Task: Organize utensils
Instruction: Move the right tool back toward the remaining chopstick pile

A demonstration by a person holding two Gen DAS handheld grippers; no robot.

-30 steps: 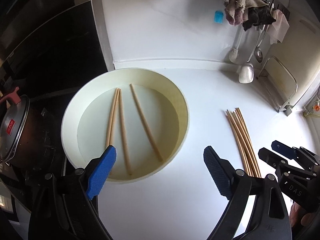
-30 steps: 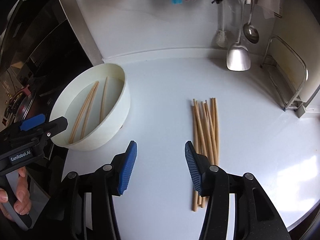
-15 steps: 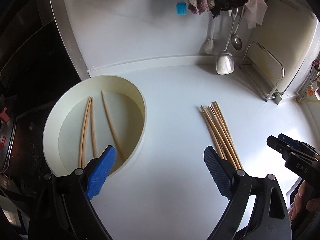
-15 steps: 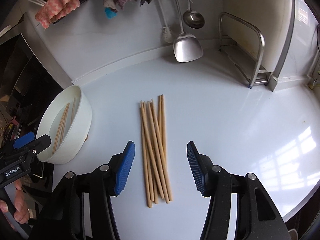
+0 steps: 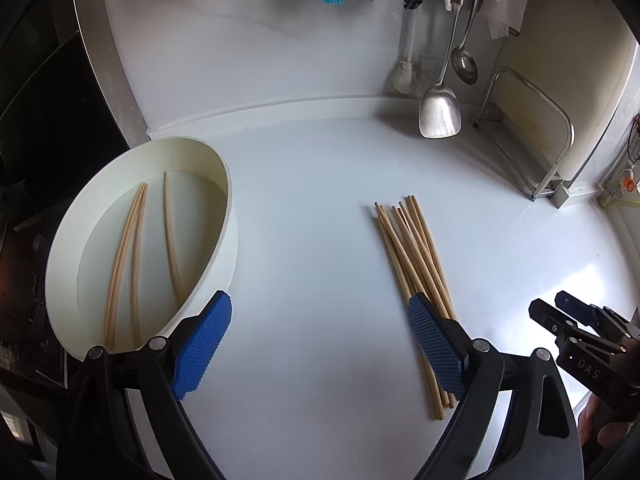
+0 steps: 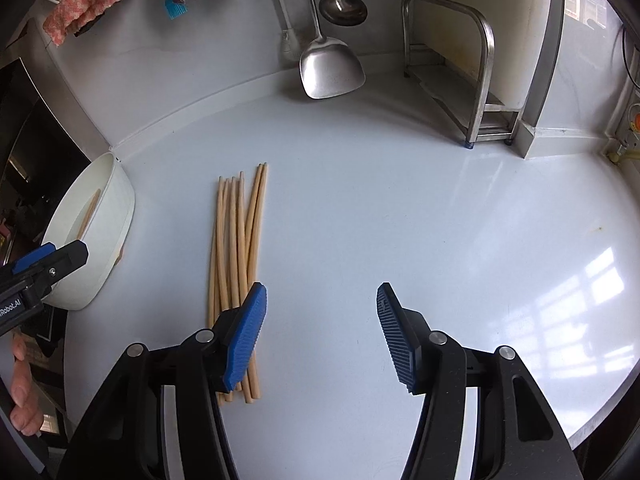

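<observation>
Chopsticks [image 6: 240,264] lie in a loose bundle on the white counter [image 6: 420,208], their near ends under the left pad of the right gripper [image 6: 321,338], whose jaws stand apart with nothing between them and have just been opening wider. The gap between its blue pads is over bare counter, just to the right of the bundle. The left gripper [image 5: 320,344] hangs over the counter too, released, its pads wide apart and empty; its right pad sits in front of the near ends of the same bundle, and its left pad overlaps the near rim of a white bowl [image 5: 224,216]. In the left wrist view the tip of the right gripper shows at the far right edge, with part of a hand below it. The bowl stands well to the left of the bundle, near the counter's left edge, and holds three more chopsticks [image 5: 132,252] lying on its bottom, two close together and one apart. Farther back, a steel spatula [image 6: 330,66] and a ladle [image 6: 343,8] hang against the white back wall, the spatula's blade reaching down close to the counter. A steel rack [image 6: 468,60] stands in the right back corner. Cloths [image 6: 82,0] hang at the top, beside a small blue brush [image 6: 175,8].
</observation>
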